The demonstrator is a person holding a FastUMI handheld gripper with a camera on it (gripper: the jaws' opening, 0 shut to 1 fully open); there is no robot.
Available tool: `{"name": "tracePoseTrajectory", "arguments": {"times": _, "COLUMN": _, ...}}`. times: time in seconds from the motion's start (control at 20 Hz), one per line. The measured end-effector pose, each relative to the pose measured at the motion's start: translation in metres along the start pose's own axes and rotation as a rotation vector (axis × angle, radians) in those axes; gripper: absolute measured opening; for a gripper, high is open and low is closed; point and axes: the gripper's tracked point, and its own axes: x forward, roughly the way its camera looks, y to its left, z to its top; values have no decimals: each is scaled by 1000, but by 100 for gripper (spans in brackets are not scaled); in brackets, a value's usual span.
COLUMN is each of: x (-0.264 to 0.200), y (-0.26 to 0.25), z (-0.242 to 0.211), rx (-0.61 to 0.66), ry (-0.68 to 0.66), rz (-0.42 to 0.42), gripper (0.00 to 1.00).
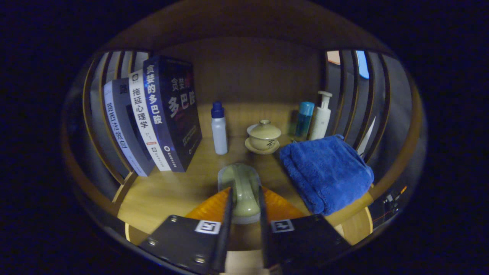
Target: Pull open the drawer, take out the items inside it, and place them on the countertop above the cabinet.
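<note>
A pale green object (243, 189) sits clamped between the gripper (244, 206) fingers above the wooden countertop (168, 194). Just beyond stand a lidded teacup (263, 136) and white bottle (219, 128), books (160, 114) left, blue towel (326, 172) right

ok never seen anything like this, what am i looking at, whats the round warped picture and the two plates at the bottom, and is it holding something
A person carries a handheld two-finger gripper; a fisheye camera riding on it looks along the fingers, hence the round warp. The plates are those fingers, shut on a pale green object, hard to identify, over the wooden countertop. Beyond stand books, a white bottle with a blue cap, a lidded teacup on a saucer, a blue bottle and a pump bottle. A folded blue towel lies beside the fingers.
</note>
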Motion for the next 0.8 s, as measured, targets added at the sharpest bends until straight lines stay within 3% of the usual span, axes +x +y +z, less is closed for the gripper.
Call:
{"name": "tracePoseTrajectory", "arguments": {"times": 0.05, "x": -8, "y": 1, "z": 6, "rx": 6, "ry": -35, "rz": 3, "gripper": 53}}
{"name": "tracePoseTrajectory", "arguments": {"times": 0.1, "x": -20, "y": 3, "z": 13, "rx": 12, "ry": -64, "rz": 11, "gripper": 56}}
{"name": "tracePoseTrajectory", "arguments": {"times": 0.35, "x": -91, "y": -10, "z": 21, "rx": 70, "ry": -150, "rz": 24, "gripper": 93}}
{"name": "tracePoseTrajectory", "arguments": {"times": 0.8, "x": -225, "y": -23, "z": 17, "rx": 61, "ry": -338, "rz": 38, "gripper": 100}}
